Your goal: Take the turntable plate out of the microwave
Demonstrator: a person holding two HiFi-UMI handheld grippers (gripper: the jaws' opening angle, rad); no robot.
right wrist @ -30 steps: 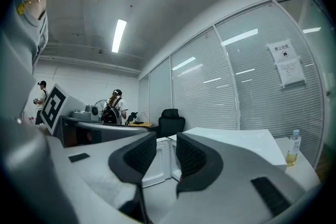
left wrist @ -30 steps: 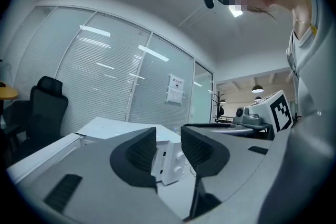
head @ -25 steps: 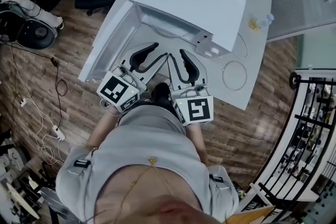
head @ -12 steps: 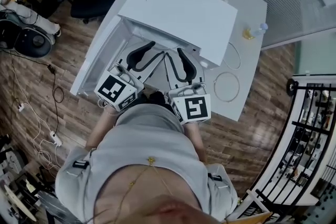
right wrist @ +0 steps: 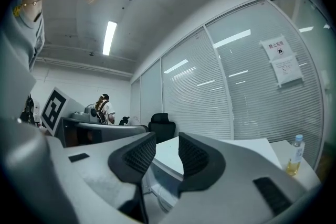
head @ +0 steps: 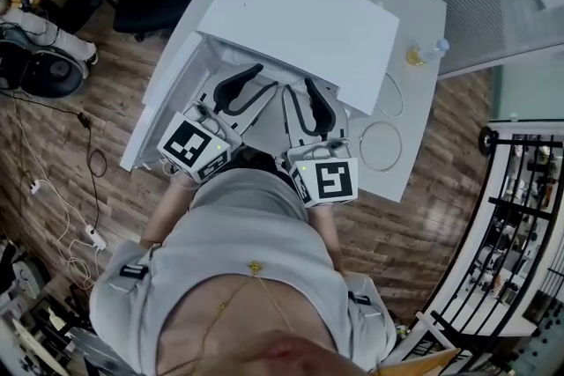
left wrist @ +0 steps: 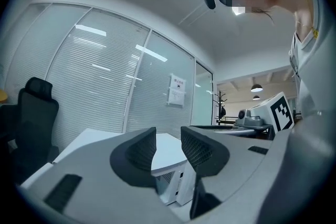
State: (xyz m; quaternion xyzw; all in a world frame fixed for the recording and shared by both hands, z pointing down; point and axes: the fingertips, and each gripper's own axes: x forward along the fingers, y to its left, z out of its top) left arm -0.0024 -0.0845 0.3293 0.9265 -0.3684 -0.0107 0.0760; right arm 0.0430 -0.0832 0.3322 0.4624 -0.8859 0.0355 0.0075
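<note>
Left gripper (left wrist: pixel 168 136) and right gripper (right wrist: pixel 167 141) are being held with jaws spread, nothing pinched. Both are being pointed at the open microwave (head: pixel 300 13) by the left edge of the bench (head: pixel 419 101).

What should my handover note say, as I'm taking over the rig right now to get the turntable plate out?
Left tool: jaws apart, empty, pointing level at the open front of the boxy white microwave.
Right tool: the same, beside it.
White microwave door: swung open to the left.
Turntable plate: not visible in any view; presumably in the cavity.
Done: door open.
To do: reach in, grip the plate, lift it out.
</note>
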